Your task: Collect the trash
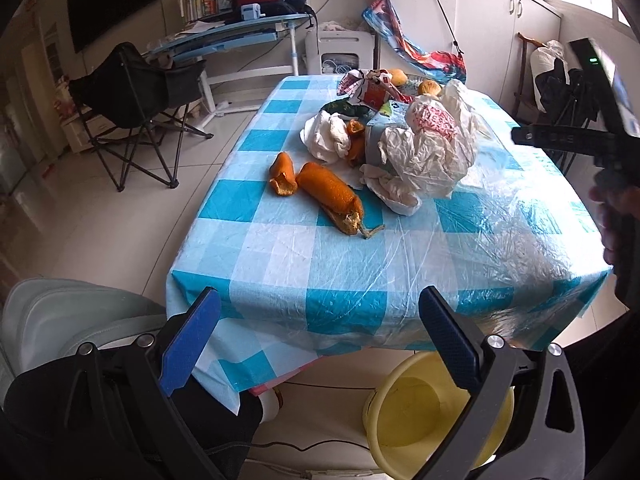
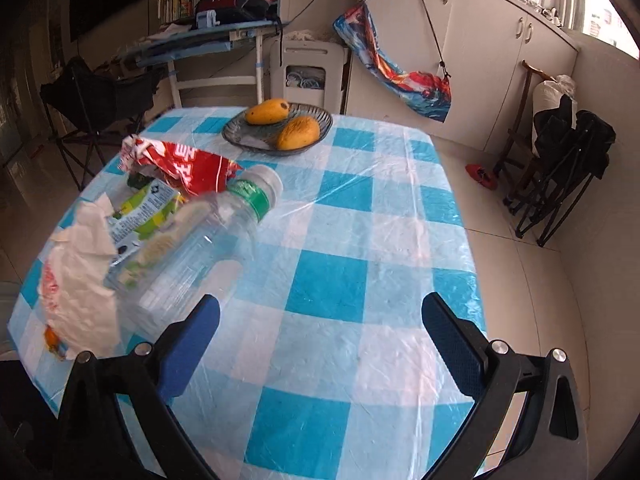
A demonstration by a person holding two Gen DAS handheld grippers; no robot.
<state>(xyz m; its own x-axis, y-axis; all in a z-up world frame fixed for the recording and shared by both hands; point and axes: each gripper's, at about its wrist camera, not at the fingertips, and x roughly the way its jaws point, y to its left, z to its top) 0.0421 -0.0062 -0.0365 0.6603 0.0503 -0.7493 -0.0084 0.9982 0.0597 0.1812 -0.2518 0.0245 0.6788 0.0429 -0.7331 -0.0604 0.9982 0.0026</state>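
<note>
Both the left gripper and right gripper hang spread and empty, so the right should slide left, straddle the bottle at left-centre and squeeze mid-body, clear of the tissue.

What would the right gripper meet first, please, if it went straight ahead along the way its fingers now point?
Probably only bare tablecloth: the open right gripper aims down at the table's empty middle. The plastic bottle lies just left of that line, by the left finger; depth is hard to judge.
</note>
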